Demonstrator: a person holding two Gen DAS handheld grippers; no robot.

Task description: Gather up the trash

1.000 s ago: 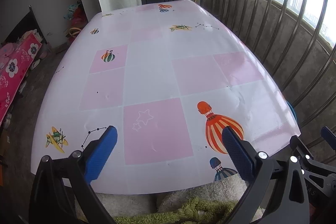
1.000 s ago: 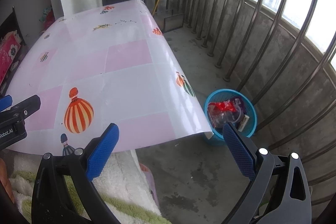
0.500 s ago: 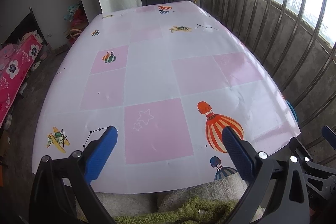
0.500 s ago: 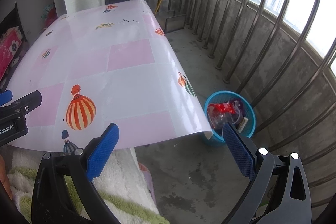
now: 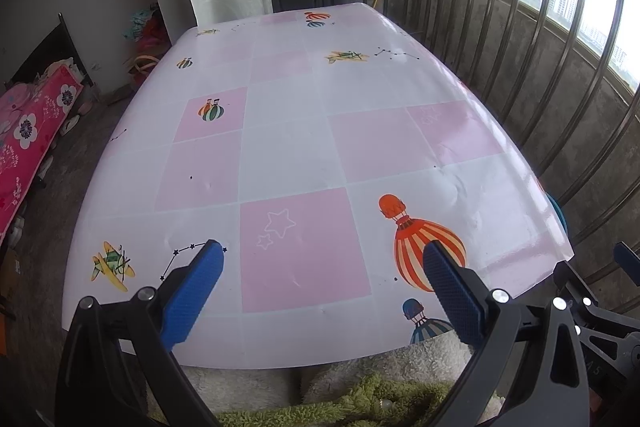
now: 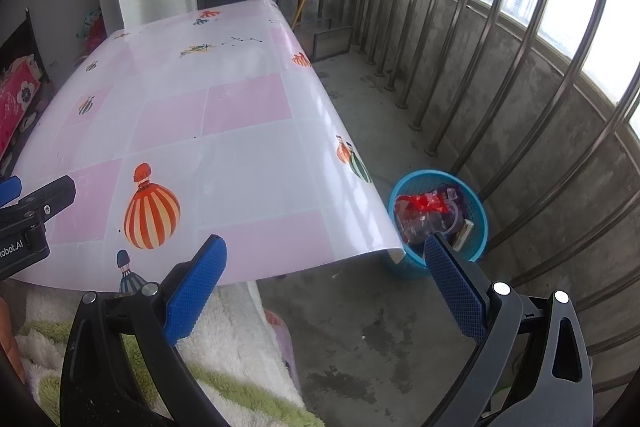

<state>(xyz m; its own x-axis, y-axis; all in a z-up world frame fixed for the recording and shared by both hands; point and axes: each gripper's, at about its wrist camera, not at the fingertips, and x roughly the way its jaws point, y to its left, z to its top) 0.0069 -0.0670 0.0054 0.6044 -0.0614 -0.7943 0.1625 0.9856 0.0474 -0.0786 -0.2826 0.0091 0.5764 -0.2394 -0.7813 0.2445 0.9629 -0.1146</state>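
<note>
Holding both claws out over the near end of the table (image 5: 288, 131), I have my left gripper (image 5: 320, 287) spread wide with nothing between its blue pads (image 5: 192, 291), hanging above a pink square of the checked tablecloth (image 5: 280, 155) just beside the printed orange striped balloon (image 5: 424, 247). My right gripper (image 6: 324, 287) is equally released and empty, its jaws parted over the cloth's near right corner and the bare concrete floor (image 6: 360, 339). Past its right finger sits the blue trash basket (image 6: 476, 227) on the floor, just beside the hanging edge of the tablecloth and near the metal balcony railing (image 6: 500, 75). The trash lies inside that basket: a red crinkled wrapper (image 6: 420, 207) on top, something purple (image 6: 454, 197) behind it, and a pale flat piece (image 6: 464, 233) leaning against the inner wall; I think clear plastic is mixed in too, but the basket is small and partly hidden by my finger. From the left wrist view only a sliver of the basket's blue rim (image 5: 558, 211) shows beyond the table's right edge. A fluffy white and green blanket (image 6: 240, 359) lies below both claws at the table's near side, and my left claw's black body (image 6: 28, 223) pokes into the right wrist view at the left edge.
</note>
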